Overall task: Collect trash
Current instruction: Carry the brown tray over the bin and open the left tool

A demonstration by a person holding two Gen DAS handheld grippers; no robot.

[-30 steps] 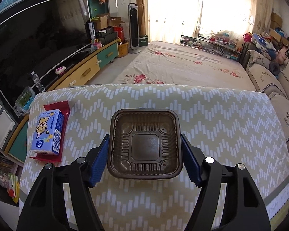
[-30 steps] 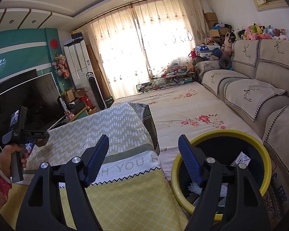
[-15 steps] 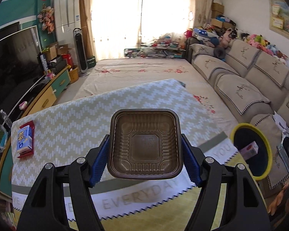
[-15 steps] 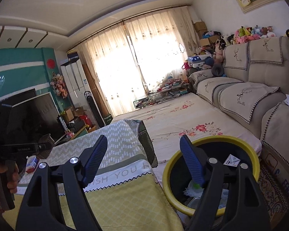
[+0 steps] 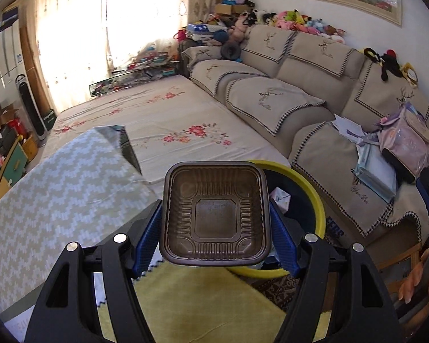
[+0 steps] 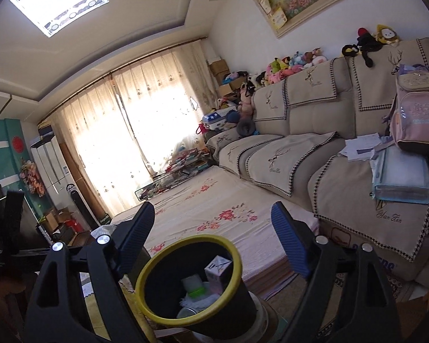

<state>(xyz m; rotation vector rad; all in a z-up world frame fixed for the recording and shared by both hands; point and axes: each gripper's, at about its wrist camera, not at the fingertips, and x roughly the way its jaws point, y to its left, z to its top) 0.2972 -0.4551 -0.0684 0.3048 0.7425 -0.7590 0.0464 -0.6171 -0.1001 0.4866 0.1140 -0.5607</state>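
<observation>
Beside sofa (image 6: 314, 154), bin (image 6: 186, 318) holds cartons; left claw (image 5: 216, 223) clamps tray (image 5: 216, 214), right claw (image 6: 211, 237) gapes.

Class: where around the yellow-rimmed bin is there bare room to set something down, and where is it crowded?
Free: zigzag tablecloth left of the bin; floral sheet between tablecloth and sofa. Crowded: the bin's inside, and the sofa seat under the pink backpack and papers.

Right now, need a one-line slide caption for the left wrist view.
Left tool grips a brown plastic tray above the yellow-rimmed trash bin.
</observation>
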